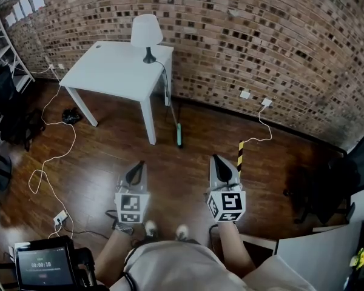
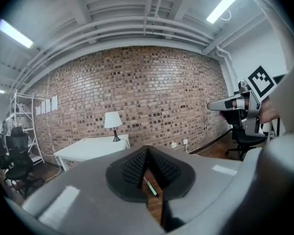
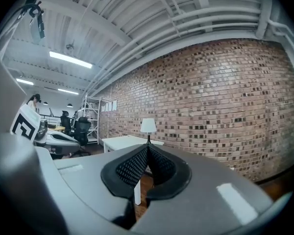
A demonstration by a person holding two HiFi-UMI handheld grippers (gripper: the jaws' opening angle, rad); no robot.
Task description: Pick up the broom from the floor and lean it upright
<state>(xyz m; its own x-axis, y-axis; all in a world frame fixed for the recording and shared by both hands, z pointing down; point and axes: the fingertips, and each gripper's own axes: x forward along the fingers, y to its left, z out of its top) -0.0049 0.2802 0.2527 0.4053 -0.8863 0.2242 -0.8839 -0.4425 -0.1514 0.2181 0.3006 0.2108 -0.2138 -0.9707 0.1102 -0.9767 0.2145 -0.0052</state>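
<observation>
Item: broom (image 1: 179, 135), with a slim handle and a green head. It is sitting well ahead of both tongs, between their two lines and slightly nearer the left one. Its head is resting on the wood floor (image 1: 188, 180) just beside the near leg of the white table (image 1: 109, 71), and its handle is running away from me toward the table edge and the brick wall (image 1: 261, 35). From this steep view I am not managing to tell whether it is lying flat or already leaning on the table; the scene is fitting both. The left tongs (image 1: 138, 165) and right tongs (image 1: 215, 159) are side by side, each pressed together on nothing. I am judging the broom light, stiff and long, with its weight toward the head. The handle looks thin and smooth, so it is likely to roll or slip in the pads. Should it need lifting, I am favouring a pinch partway up the handle, with the second pair higher to steady the swing. The floor between tongs and broom is lying open. Hazards I am noting are:
- the lamp (image 1: 146, 32) above the broom's far end
- a striped post (image 1: 239, 153) just ahead of the right tongs
- a white cable (image 1: 48, 156) well off beyond the left tongs
- a chair (image 1: 327, 187) far past the right tongs
</observation>
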